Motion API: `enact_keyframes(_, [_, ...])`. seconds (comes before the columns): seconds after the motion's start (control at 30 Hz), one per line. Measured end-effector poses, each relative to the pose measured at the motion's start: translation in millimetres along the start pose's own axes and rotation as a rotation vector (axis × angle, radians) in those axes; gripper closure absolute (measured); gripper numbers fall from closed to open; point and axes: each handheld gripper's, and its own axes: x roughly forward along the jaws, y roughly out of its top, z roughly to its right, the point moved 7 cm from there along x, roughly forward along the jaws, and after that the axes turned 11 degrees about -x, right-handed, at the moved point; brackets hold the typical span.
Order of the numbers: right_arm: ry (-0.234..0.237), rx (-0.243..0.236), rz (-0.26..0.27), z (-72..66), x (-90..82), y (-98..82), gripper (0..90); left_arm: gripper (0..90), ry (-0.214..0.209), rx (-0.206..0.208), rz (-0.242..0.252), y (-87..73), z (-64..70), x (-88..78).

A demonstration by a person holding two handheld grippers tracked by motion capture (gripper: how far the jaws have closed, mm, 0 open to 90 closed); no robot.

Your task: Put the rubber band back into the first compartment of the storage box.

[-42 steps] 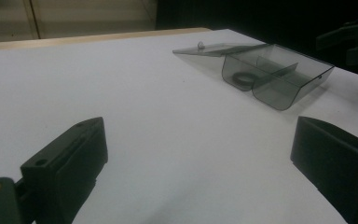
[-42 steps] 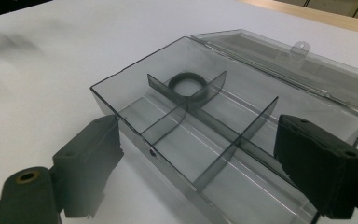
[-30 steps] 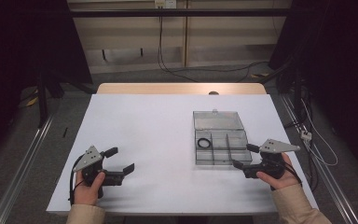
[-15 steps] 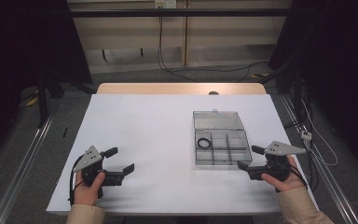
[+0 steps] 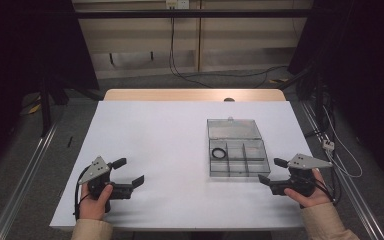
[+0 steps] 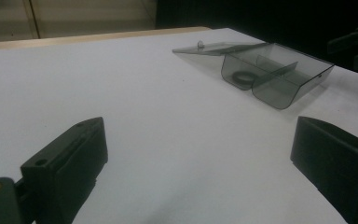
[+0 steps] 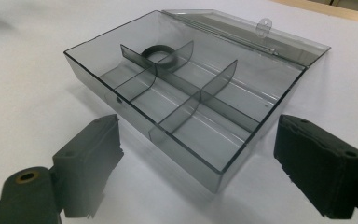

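A clear grey compartment box [image 5: 239,159] lies on the white table [image 5: 170,135] right of centre, its lid [image 5: 232,129] folded flat behind it. A black ring [image 5: 220,153] sits in its back left compartment. My right gripper [image 5: 271,171] is open just off the box's near right corner, nothing between its jaws. In the right gripper view the box [image 7: 191,98], ring [image 7: 161,52] and lid [image 7: 261,32] lie straight ahead of the open gripper [image 7: 198,163]. My left gripper [image 5: 129,170] is open at the near left, far from the box. The left gripper view has box [image 6: 279,77] and ring [image 6: 241,77] beyond the open gripper [image 6: 200,154].
A wooden strip [image 5: 195,95] borders the table's far edge. Metal rails [image 5: 25,170] run along the floor on both sides, and cables [image 5: 340,155] trail at the right. White tabletop stretches wide between the left gripper and the box.
My right gripper has shifted slightly to the right and toward the near edge beside the box. The left gripper, box and ring have not moved.
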Motion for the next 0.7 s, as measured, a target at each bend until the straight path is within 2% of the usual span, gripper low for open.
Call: enact_keyframes(0.7, [-0.029, -0.013, -0.017, 3.9, -7.8, -11.8, 14.5, 3.5, 0.000, 0.003, -0.009, -1.0, -0.7, 1.1])
